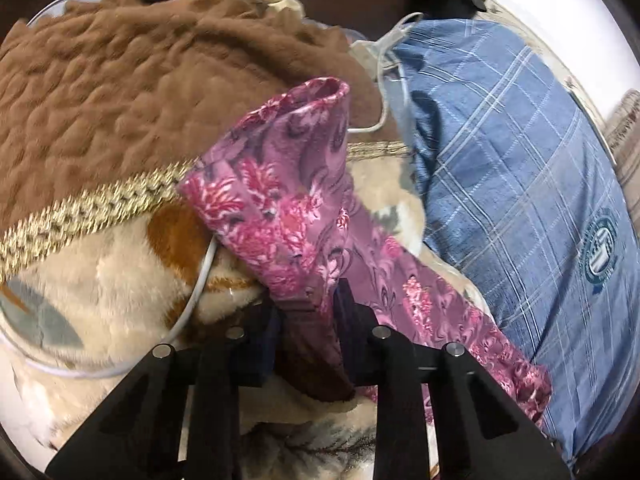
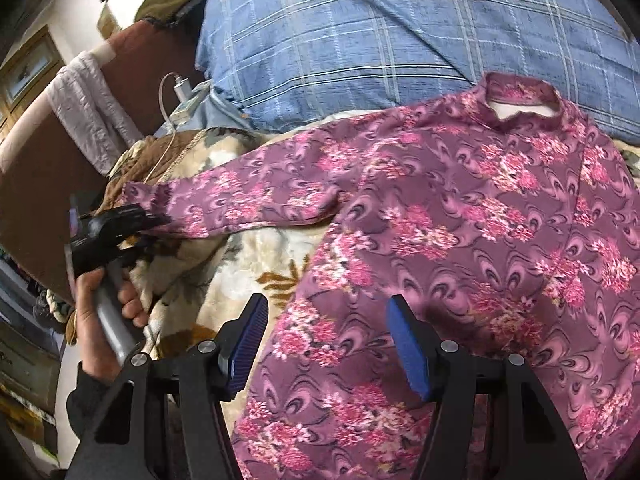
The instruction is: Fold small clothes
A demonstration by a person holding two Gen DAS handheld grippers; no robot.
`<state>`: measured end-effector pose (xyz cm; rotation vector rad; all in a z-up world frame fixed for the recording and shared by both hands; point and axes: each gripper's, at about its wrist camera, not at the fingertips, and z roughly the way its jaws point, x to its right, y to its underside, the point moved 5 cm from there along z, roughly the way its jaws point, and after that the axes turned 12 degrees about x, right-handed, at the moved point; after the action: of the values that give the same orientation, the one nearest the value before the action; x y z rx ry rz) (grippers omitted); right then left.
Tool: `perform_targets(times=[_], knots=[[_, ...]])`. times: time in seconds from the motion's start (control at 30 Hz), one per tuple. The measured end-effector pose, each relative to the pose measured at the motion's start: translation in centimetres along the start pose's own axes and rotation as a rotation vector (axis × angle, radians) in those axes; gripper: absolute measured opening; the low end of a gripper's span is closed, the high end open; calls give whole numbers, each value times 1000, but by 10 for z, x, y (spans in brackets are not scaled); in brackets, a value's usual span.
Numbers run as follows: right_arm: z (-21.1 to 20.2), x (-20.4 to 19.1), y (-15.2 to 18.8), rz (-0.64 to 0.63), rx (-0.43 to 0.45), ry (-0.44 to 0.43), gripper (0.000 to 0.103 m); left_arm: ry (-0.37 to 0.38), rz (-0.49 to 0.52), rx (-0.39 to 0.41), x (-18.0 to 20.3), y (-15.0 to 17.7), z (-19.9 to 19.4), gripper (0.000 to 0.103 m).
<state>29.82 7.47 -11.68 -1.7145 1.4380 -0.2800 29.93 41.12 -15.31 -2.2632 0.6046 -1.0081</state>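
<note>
- My left claw [image 1: 310, 312] is closed on the cuff end of the sleeve [image 1: 280, 200] of the small pink flowered shirt [image 2: 460, 248]; the cloth is bunched between the two dark pads and stands up from them in a tube, its open end tilted away from me.
- From the right wrist view that same left claw [image 2: 132, 220] shows at the left edge, with my left hand [image 2: 104, 304] round its grey handle, and the sleeve runs from it straight across to the body of the shirt.
- My right claw [image 2: 326, 344] stands wide open, with nothing gripped. Its blue ribbed pads are spread apart above the lower side of the shirt; the left pad is over the shirt's edge, the right pad over the flowered cloth. I cannot tell whether either pad touches the cloth.
- The shirt lies spread out, collar [image 2: 520, 100] at the far side, on a cream plush blanket [image 2: 256, 264] with brown leaf shapes.
- A blue checked pillow [image 2: 360, 40] lies just behind the collar.
- A brown fleece blanket [image 1: 140, 92] is heaped beyond the sleeve, with a gold braid trim [image 1: 88, 208] along its edge.
- A white cable [image 1: 196, 292] runs across the cream blanket, close beside my left claw.
</note>
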Motion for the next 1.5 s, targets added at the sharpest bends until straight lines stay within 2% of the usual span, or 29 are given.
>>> perform_targets(times=[0.07, 0.1, 0.2, 0.33, 0.43, 0.5, 0.57, 0.67, 0.7, 0.77, 0.83, 0.9, 0.93, 1.03, 1.07, 1.13, 1.2, 1.23, 1.3, 1.37, 1.5], knots=[[-2, 6, 0, 22, 6, 11, 63, -14, -5, 1, -3, -2, 9, 23], [-3, 8, 0, 32, 5, 12, 64, -20, -7, -6, -3, -2, 12, 19], [-6, 13, 1, 61, -1, 12, 64, -35, 6, 7, -4, 6, -6, 15], [-16, 14, 1, 63, 11, 16, 64, -1, 17, 83, 11, 5, -31, 9], [-19, 15, 4, 71, 11, 18, 64, 26, 40, 145, 22, 2, -50, 9], [-20, 15, 5, 77, 8, 20, 64, 9, 66, 131, 24, -1, -42, 9], [-23, 15, 6, 82, 10, 14, 64, -9, 43, 117, 20, -5, -28, 9], [-30, 13, 5, 74, 17, 10, 64, -32, 31, 40, 17, -4, -5, 10], [-33, 13, 4, 71, 19, 8, 63, -27, 33, 29, 17, -3, -3, 10], [-38, 14, 3, 68, 27, 10, 64, 12, 36, 52, 23, -4, -12, 2], [-47, 17, 0, 70, 43, 14, 63, 89, 89, 87, 42, -3, -32, 2], [-55, 25, -5, 89, 63, 17, 63, 222, 209, 134, 76, 3, -63, 2], [-59, 30, -7, 101, 71, 17, 63, 326, 289, 158, 98, 10, -86, 2], [-77, 53, -12, 156, 102, 23, 64, 610, 386, 195, 138, 24, -137, 2], [-82, 59, -13, 169, 107, 25, 64, 704, 421, 194, 153, 33, -156, 2], [-93, 76, -13, 202, 123, 35, 64, 830, 482, 150, 177, 56, -176, 2], [-105, 94, -11, 236, 140, 49, 64, 903, 581, 100, 200, 86, -187, 2], [-111, 104, -10, 253, 148, 62, 64, 924, 667, 78, 213, 109, -191, 2], [-124, 126, -9, 297, 166, 84, 65, 954, 851, 1, 234, 165, -191, 2], [-132, 144, -11, 336, 174, 87, 65, 971, 963, -76, 243, 206, -186, 2], [-129, 158, -20, 352, 147, 12, 65, 996, 1179, -196, 249, 277, -186, 2]])
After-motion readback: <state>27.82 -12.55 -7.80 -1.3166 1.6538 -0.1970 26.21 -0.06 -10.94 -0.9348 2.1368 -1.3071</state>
